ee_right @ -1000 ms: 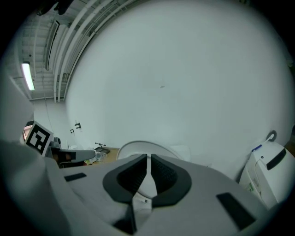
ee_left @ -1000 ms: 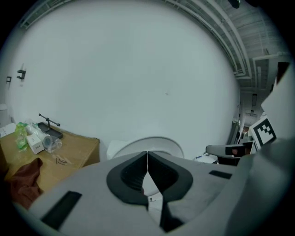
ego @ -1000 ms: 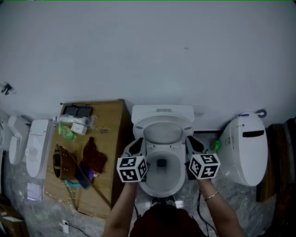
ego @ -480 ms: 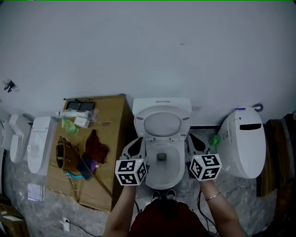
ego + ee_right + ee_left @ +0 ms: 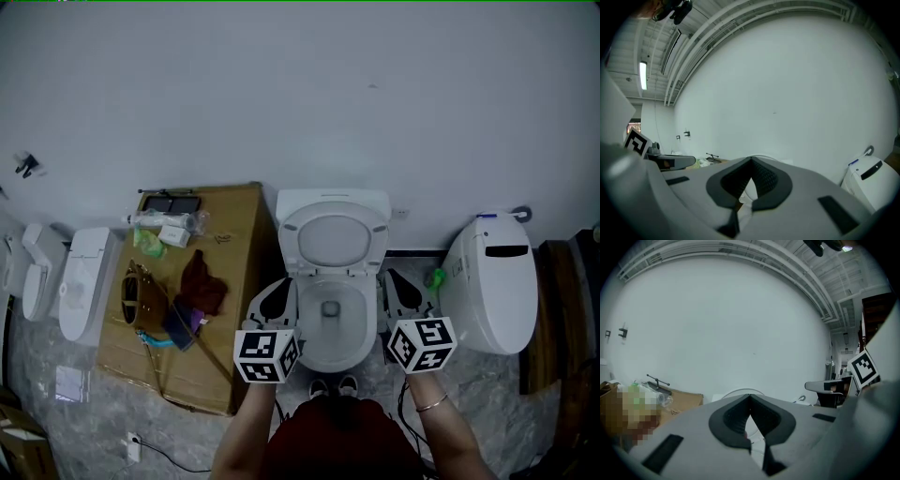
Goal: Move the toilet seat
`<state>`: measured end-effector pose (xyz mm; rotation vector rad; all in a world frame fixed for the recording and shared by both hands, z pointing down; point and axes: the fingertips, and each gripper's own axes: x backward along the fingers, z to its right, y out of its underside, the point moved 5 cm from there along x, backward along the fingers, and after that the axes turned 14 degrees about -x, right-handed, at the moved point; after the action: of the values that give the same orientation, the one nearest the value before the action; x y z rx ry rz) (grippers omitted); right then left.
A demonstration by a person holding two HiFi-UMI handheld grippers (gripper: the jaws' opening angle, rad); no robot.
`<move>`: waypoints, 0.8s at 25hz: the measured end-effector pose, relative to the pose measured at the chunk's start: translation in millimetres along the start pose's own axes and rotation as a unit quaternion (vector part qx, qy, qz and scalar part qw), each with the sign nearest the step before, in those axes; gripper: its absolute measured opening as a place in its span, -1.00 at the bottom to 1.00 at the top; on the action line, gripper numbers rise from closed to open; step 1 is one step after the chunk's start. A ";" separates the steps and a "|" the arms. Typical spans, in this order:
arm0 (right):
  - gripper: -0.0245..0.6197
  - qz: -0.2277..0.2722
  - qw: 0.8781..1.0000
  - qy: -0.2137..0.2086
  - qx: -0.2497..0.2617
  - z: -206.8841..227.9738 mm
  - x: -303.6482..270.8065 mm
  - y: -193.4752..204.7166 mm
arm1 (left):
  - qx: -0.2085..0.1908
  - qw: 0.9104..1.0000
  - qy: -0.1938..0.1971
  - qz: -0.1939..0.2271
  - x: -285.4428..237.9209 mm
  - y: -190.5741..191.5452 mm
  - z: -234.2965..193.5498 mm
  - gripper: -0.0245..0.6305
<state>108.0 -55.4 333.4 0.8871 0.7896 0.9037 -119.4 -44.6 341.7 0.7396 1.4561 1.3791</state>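
Note:
The white toilet (image 5: 330, 352) stands in the middle against the wall, its bowl uncovered. Its seat (image 5: 333, 239) is raised and leans back against the tank. My left gripper (image 5: 284, 285) hovers beside the bowl's left rim, shut with nothing in it. My right gripper (image 5: 390, 277) hovers beside the right rim, also shut and empty. Neither touches the toilet. In the left gripper view the jaws (image 5: 750, 397) meet at a point, with the raised seat (image 5: 736, 393) just showing above them. The right gripper view shows the same closed jaws (image 5: 751, 161).
A cardboard sheet (image 5: 234, 281) lies left of the toilet with a brown bag (image 5: 139, 300), a dark red cloth (image 5: 202, 286) and bottles on it. A second white toilet (image 5: 492, 286) stands at the right, and more white fixtures (image 5: 80, 295) at the far left.
Both grippers have drawn back from the bowl's rim toward the person and risen a little. The seat has stayed raised.

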 end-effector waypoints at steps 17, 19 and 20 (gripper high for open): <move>-0.88 0.005 1.000 0.002 0.016 -29.3 38.0 16.8 | -0.016 1.000 0.006 0.023 53.8 -0.4 9.6 -0.85; -0.88 0.004 1.000 0.004 0.017 -31.2 38.2 18.3 | -0.017 1.000 0.007 0.025 55.0 -1.0 7.8 -0.85; -0.88 0.005 1.000 0.005 0.018 -32.4 38.3 18.9 | -0.018 0.999 0.008 0.026 55.3 -0.9 6.5 -0.85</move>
<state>89.7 -5.2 329.2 0.9191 0.8128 0.9059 -132.8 7.9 328.6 0.7483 1.4298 1.4499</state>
